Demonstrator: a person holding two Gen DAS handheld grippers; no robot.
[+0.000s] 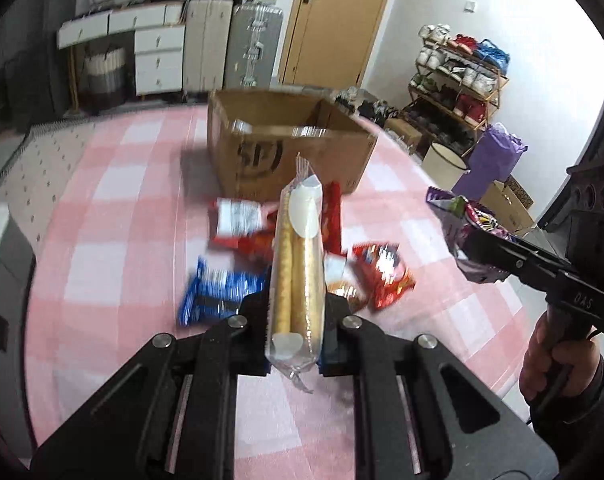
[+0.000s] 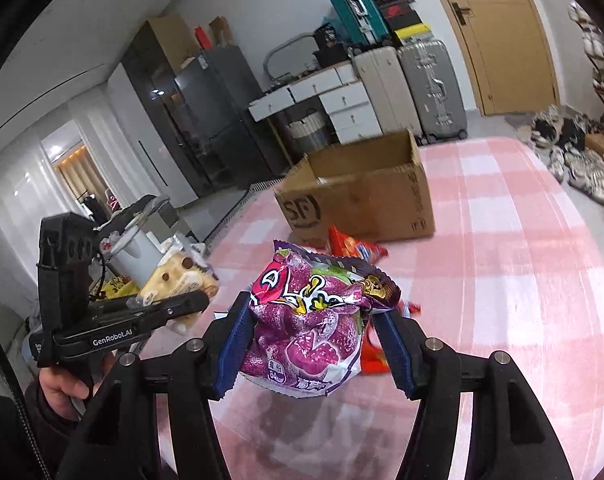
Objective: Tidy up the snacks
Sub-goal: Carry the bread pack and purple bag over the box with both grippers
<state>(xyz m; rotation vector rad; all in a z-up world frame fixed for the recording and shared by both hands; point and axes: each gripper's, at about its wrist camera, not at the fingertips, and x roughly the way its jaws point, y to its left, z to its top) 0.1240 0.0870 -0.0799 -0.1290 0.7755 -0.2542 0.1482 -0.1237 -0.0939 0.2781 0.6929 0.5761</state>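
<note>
With both loads lifted clear of the loose snacks (image 1: 286, 256), the left tongs (image 1: 296, 312) clench a clear biscuit pack (image 1: 298, 264) and the right tongs (image 2: 316, 332) grip a purple bag (image 2: 314, 320), probably bound for the open cardboard box (image 1: 286, 148) at upper centre on the pink checked counter (image 1: 102, 240).

You have a clear pack of long pale biscuits (image 1: 298, 276) lengthwise in your left tongs (image 1: 296, 320), a crumpled purple snack bag (image 2: 314, 320) pinched in your right tongs (image 2: 314, 344). Red and blue packets (image 1: 222, 292) lie scattered mid-counter, before the open cardboard box (image 1: 290, 144) near the far edge.
</note>
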